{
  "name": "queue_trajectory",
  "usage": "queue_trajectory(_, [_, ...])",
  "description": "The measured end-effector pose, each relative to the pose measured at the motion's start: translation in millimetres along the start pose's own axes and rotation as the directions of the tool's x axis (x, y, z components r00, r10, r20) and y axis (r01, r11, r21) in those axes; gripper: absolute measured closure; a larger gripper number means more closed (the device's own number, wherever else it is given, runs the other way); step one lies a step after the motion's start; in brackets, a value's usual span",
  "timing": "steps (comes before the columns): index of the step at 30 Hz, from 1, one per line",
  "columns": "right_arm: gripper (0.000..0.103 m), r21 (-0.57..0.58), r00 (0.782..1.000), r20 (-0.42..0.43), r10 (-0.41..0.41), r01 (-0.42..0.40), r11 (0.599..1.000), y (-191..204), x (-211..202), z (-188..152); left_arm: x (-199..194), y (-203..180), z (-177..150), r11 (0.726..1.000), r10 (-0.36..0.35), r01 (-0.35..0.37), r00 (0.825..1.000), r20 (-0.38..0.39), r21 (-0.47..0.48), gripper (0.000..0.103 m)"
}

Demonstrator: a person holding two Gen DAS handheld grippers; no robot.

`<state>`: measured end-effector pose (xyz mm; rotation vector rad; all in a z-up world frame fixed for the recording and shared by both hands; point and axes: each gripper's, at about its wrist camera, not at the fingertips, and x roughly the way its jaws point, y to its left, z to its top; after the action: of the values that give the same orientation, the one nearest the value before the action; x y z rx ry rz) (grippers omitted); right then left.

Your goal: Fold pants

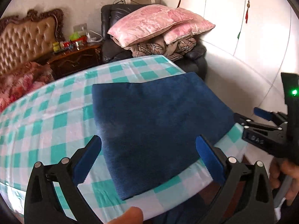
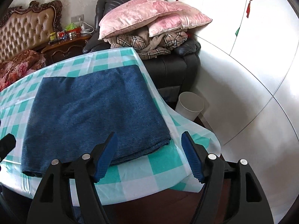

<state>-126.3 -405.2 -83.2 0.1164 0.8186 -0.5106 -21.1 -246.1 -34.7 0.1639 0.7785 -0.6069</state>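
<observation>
The blue pants lie folded into a flat, squared stack on the checked tablecloth, close to its right-hand edge. The left gripper hangs above the near edge of the pants, jaws spread wide and empty; the right gripper sits at their near right corner, likewise wide and holding nothing. Beyond the pants, pink pillows rest on a dark armchair.

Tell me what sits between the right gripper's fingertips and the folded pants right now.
Only checkered tablecloth. In the right wrist view the right gripper is open, and the near corner of the folded blue pants reaches its left finger.
</observation>
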Motion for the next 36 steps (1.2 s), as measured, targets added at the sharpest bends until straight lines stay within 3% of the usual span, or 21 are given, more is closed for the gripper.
queue_trajectory(3, [0.035, 0.002, 1.0, 0.006, 0.001, -0.001, 1.0, 2, -4, 3, -1, 3, 1, 0.998, -0.051, 0.051, 0.999, -0.005, -0.03, 0.002])
queue_trajectory(36, [0.035, 0.007, 1.0, 0.004, 0.019, -0.019, 1.0, 3, -4, 5, 11, 3, 3, 0.999, -0.048, 0.047, 0.999, -0.01, -0.022, 0.002])
